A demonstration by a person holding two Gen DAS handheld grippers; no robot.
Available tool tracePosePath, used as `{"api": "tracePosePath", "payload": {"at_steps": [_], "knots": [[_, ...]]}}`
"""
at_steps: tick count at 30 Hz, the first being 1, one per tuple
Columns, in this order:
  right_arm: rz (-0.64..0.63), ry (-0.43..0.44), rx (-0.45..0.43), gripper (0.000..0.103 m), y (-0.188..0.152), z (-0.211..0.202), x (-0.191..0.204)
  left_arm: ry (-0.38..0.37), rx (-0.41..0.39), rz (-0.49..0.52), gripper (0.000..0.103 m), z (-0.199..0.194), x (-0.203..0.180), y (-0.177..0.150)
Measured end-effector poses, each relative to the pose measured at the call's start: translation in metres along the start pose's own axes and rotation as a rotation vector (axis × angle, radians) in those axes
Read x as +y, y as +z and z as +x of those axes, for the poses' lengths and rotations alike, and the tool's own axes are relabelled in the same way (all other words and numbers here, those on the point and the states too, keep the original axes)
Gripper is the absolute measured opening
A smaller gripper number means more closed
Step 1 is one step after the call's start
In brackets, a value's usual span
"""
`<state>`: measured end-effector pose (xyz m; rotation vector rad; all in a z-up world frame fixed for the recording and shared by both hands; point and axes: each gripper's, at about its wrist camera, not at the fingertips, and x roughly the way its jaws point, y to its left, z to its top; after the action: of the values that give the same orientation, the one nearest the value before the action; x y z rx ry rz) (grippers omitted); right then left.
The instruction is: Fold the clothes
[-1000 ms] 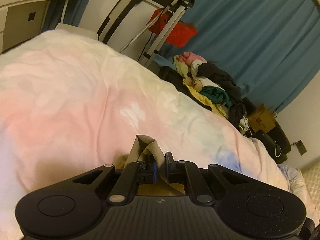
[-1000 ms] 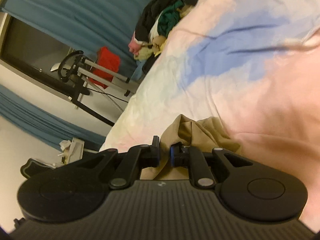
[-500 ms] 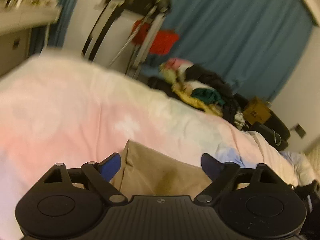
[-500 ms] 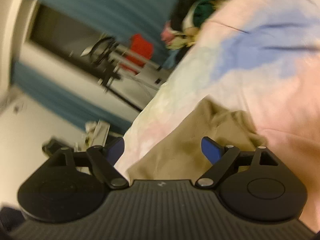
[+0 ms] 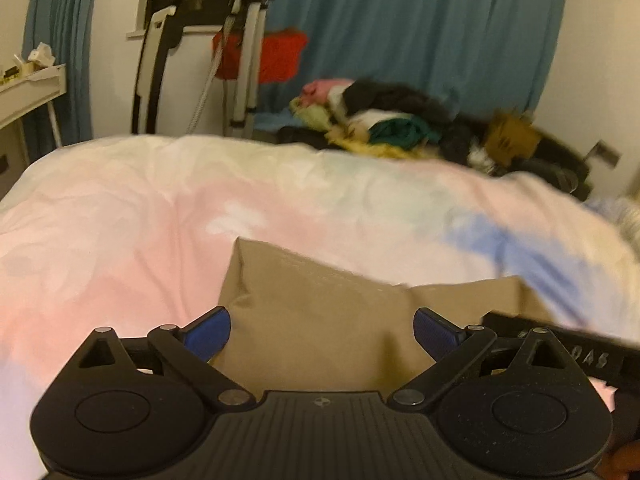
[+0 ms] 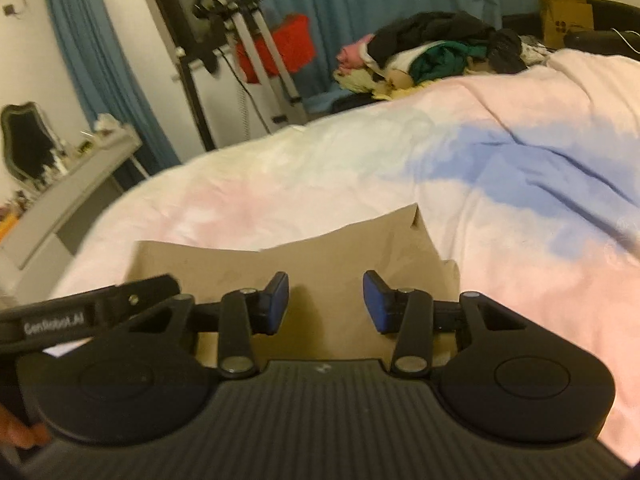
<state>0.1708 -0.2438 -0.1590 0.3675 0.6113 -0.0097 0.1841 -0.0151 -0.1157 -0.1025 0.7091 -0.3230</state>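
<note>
The left gripper (image 5: 322,330) hangs wide open and empty over the tan garment (image 5: 320,312), which lies flat on the pastel bedspread (image 5: 120,240). The right gripper (image 6: 325,300) is parted and empty too, above the same cloth. For a neat next fold, I judge each should pinch a far corner and draw evenly.
</note>
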Motion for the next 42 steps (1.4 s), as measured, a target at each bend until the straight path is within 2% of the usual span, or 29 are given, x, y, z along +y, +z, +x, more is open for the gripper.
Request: {"api": "tracePosePath", "payload": {"at_steps": [6, 10, 19, 23, 26, 29, 31, 35, 37, 41, 42], "knots": [[-0.01, -0.034, 0.029, 0.043, -0.005, 0.026, -0.002, 0.066, 0.07, 0.042, 0.096, 0.038, 0.003, -0.009], [-0.015, -0.038, 0.023, 0.044, -0.004, 0.017, 0.002, 0.067, 0.057, 0.061, 0.096, 0.026, 0.0, -0.008], [-0.053, 0.016, -0.019, 0.045, -0.018, -0.053, 0.022, 0.028, 0.046, 0.107, 0.096, -0.039, -0.015, -0.024], [-0.077, 0.014, -0.05, 0.045, -0.028, -0.082, 0.03, 0.049, 0.066, 0.136, 0.096, -0.052, -0.016, -0.036], [-0.068, 0.001, -0.024, 0.045, -0.039, -0.086, 0.03, 0.058, 0.109, 0.119, 0.096, -0.054, -0.012, -0.047], [-0.08, -0.04, 0.064, 0.043, -0.053, -0.071, 0.028, 0.05, 0.107, 0.095, 0.096, -0.066, -0.01, -0.05], [-0.058, -0.038, 0.071, 0.043, -0.053, -0.071, 0.025, 0.045, 0.105, 0.078, 0.096, -0.074, -0.009, -0.052], [-0.013, -0.034, 0.083, 0.043, -0.053, -0.07, 0.02, -0.005, 0.065, 0.035, 0.096, -0.104, 0.003, -0.052], [0.01, -0.032, 0.089, 0.043, -0.053, -0.069, 0.017, -0.058, 0.05, -0.029, 0.097, -0.12, 0.014, -0.05], [0.034, -0.029, 0.096, 0.043, -0.052, -0.069, 0.015, -0.257, 0.124, -0.232, 0.097, -0.125, 0.037, -0.055], [0.035, -0.029, 0.097, 0.043, -0.053, -0.068, 0.014, -0.277, 0.148, -0.263, 0.097, -0.122, 0.04, -0.058]]}}
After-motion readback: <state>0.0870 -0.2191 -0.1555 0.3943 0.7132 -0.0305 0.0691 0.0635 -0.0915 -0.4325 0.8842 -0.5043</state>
